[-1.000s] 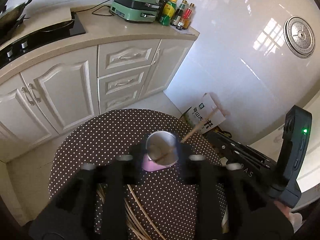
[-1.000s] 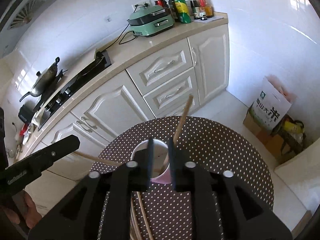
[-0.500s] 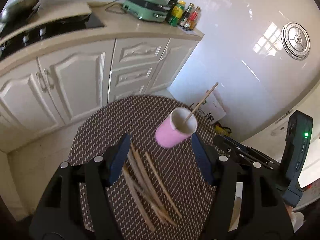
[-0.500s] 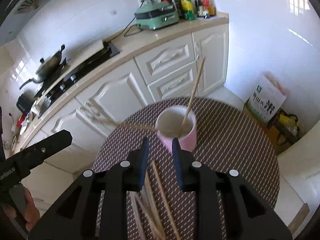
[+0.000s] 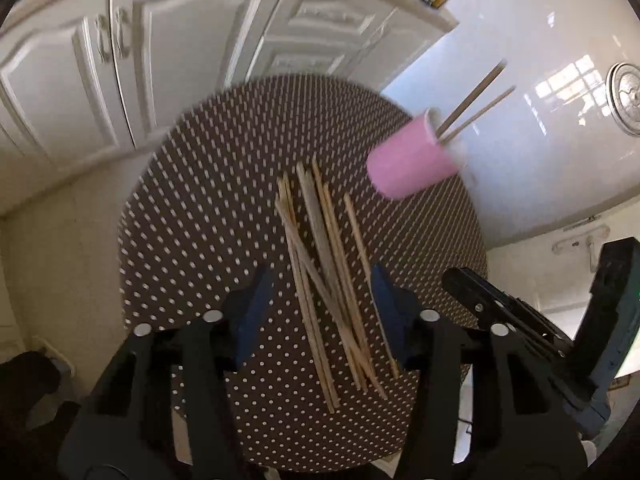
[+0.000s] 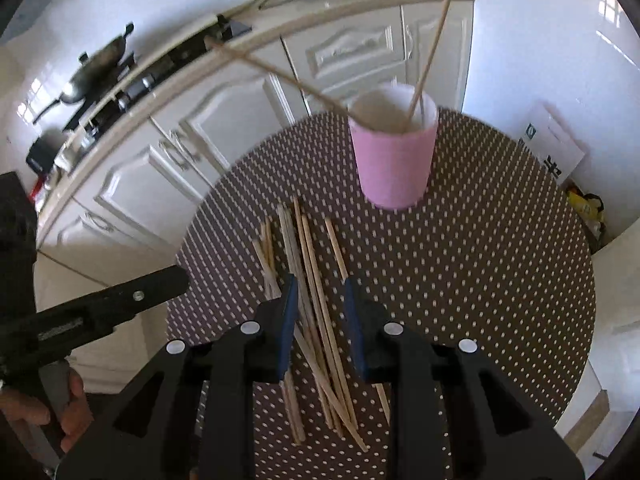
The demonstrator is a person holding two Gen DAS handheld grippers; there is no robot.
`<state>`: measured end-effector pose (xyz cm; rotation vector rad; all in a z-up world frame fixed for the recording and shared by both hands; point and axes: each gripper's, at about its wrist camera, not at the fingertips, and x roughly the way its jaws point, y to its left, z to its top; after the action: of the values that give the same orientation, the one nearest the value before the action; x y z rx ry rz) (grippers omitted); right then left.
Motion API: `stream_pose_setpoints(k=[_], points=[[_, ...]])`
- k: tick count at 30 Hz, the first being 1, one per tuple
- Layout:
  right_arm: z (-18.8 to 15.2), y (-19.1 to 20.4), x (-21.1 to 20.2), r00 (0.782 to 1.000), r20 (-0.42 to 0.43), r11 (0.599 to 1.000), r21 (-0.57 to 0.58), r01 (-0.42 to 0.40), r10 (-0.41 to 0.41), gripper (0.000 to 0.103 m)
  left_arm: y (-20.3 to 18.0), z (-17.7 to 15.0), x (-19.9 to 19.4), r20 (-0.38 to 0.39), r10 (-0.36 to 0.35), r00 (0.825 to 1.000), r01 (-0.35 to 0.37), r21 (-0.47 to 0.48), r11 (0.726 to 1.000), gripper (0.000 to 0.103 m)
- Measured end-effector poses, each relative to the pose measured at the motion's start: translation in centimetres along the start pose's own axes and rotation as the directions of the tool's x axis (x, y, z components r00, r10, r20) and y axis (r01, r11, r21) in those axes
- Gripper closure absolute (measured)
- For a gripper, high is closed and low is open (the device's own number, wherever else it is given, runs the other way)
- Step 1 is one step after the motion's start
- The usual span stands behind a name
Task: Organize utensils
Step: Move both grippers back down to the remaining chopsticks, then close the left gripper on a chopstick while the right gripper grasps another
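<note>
White kitchen cabinets [image 6: 240, 128] back a round, dotted surface [image 6: 480, 260]. On it a loose heap of chopsticks [image 6: 312, 280] lies at centre; the pink cup [image 6: 394, 156], at one o'clock from them, already holds two. The step in hand looks like fetching another stick. The left gripper [image 5: 320, 300], its jaws having just been closing, straddles the heap half-spread with nothing pinched; the right gripper [image 6: 320, 304] hovers narrowly parted, empty. Next: settle lower and isolate one stick.

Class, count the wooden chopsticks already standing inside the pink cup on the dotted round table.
2. One wooden chopstick leans toward the cabinets at the back of the pink cup; the other slants far left over its rim. None seem hidden inside.
</note>
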<state>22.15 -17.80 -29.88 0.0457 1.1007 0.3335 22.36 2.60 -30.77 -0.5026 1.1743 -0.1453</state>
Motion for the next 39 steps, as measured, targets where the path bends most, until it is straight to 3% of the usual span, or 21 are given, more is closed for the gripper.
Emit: stream_pose_setpoints(k=[3, 6, 13, 17, 19, 21, 24, 30, 39], points=[[-0.4, -1.0, 1.3, 1.000, -0.028, 1.000, 0.007, 0.001, -0.001, 0.081, 0.0, -0.3, 2.3, -0.032, 0.023, 0.999, -0.024, -0.011, 1.000, 0.055], [-0.6, -1.7, 2.7, 0.997, -0.063, 0.999, 0.034, -0.037, 0.039, 0.081, 0.1, -0.4, 3.4, -0.048, -0.005, 0.999, 0.002, -0.055, 0.998, 0.058], [0.3, -3.0, 5.7, 0.987, -0.119, 0.994, 0.037, -0.101, 0.105, 0.081, 1.1, 1.1, 5.9, -0.036, -0.002, 0.999, -0.004, -0.163, 0.987, 0.067], [1.2, -3.8, 7.1, 0.980, -0.153, 0.992, 0.022, -0.121, 0.123, 0.081, 1.0, 1.4, 7.1, -0.050, 0.057, 0.997, -0.065, -0.169, 0.984, 0.069], [1.7, -4.0, 7.8, 0.978, -0.160, 0.991, 0.022, -0.134, 0.136, 0.081, 0.7, 1.7, 7.7, -0.048, 0.050, 0.998, -0.058, -0.184, 0.981, 0.073], [2.0, -3.9, 8.4, 0.976, -0.168, 0.990, 0.004, -0.140, 0.139, 0.081, 0.0, 2.2, 8.4, -0.048, 0.095, 0.994, -0.101, -0.153, 0.983, 0.075], [2.3, -3.8, 9.4, 0.971, -0.184, 0.987, -0.006, -0.159, 0.155, 0.081, 0.1, 2.4, 9.1, -0.064, 0.107, 0.992, -0.116, -0.162, 0.980, 0.082], [3.6, -1.5, 10.8, 0.981, -0.165, 0.982, -0.142, -0.123, 0.099, 0.081, 1.2, 2.8, 10.3, -0.076, 0.099, 0.992, -0.113, -0.210, 0.971, 0.093], [3.8, -0.5, 12.9, 0.978, -0.199, 0.976, -0.196, -0.099, 0.059, 0.088, 2.8, 4.3, 10.6, -0.091, 0.121, 0.988, -0.139, -0.233, 0.962, 0.093]])
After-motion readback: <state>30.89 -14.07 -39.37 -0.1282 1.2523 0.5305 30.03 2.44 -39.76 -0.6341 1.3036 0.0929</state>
